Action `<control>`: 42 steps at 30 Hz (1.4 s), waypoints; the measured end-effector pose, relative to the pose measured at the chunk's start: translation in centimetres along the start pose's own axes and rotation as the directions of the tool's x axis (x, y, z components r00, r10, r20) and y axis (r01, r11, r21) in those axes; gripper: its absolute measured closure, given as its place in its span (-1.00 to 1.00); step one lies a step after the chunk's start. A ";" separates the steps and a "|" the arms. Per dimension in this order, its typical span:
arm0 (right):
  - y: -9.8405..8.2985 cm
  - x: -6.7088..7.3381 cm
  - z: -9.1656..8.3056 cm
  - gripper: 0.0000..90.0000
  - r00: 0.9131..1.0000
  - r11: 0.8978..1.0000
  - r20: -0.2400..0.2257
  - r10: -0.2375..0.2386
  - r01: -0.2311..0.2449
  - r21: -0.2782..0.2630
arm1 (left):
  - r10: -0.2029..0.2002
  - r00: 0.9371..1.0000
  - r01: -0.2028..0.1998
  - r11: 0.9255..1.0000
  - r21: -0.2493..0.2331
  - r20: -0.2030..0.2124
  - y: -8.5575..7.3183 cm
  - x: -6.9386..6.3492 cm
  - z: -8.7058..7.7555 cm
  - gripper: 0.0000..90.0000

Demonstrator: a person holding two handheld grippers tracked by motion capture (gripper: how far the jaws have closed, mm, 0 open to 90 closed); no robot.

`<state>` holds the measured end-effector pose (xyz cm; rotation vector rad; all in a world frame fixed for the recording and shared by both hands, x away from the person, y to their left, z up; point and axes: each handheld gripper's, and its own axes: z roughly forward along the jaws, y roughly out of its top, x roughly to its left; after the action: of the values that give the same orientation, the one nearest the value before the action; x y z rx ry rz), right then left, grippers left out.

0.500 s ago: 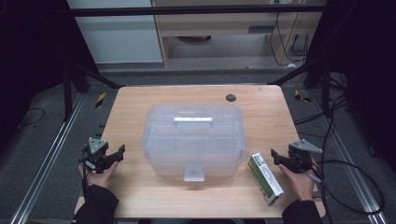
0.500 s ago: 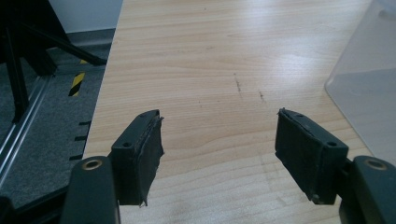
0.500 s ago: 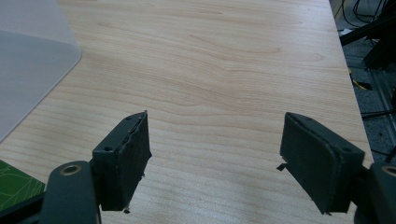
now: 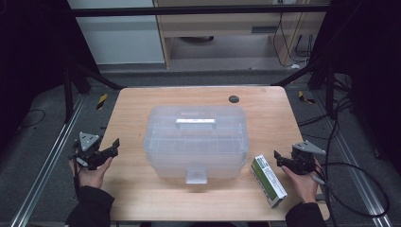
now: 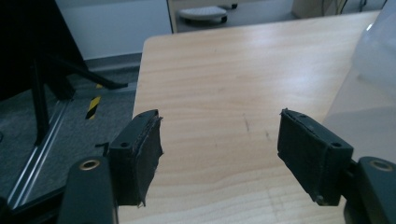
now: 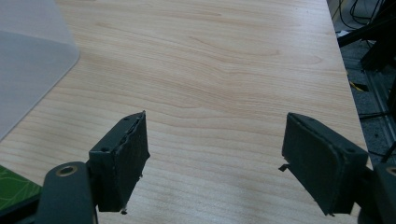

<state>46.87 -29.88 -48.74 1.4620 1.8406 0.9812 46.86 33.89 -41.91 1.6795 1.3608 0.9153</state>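
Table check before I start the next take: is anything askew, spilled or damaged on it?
Nothing stands out. The clear plastic box sits square in the middle of the table with its lid on, and the green-and-white carton lies flat near the right gripper. Both the right and left gripper are open and empty. No spill shows.

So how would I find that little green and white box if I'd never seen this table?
Start at the wooden table and find the big clear plastic bin with its lid on in the middle. Look off the bin's near right corner, just in front of the right gripper: the green and white box lies flat there. It is the one coloured, opaque, slim carton on the table.
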 end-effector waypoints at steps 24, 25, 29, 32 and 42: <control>0.2 0.1 -0.1 -0.51 1.000 1.000 0.007 -0.023 0.023 -0.007 | 0.104 0.992 -0.096 0.990 -0.106 0.077 5.7 -1.8 -2.2 -0.29; 0.2 0.2 -0.1 -0.51 1.000 1.000 0.006 -0.025 0.025 -0.003 | 0.113 0.991 -0.104 0.989 -0.106 0.076 5.9 -1.9 -2.2 -0.29; 0.2 0.2 0.0 -0.51 0.999 0.999 0.008 -0.032 0.032 -0.001 | 0.131 0.988 -0.121 0.986 -0.116 0.078 6.9 -2.3 -2.5 -0.29; 0.2 0.1 -0.1 -0.51 1.000 1.000 0.010 -0.030 0.030 -0.004 | 0.144 0.987 -0.134 0.983 -0.128 0.074 7.5 -2.6 -2.8 -0.29; 0.2 0.1 -0.1 -0.52 1.000 1.000 0.005 -0.029 0.029 0.002 | 0.183 0.980 -0.169 0.973 -0.156 0.079 9.6 -4.3 -3.6 -0.30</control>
<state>46.89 -29.75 -48.55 1.4339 1.8545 0.9618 47.07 28.84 -32.01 1.7250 1.0678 1.0002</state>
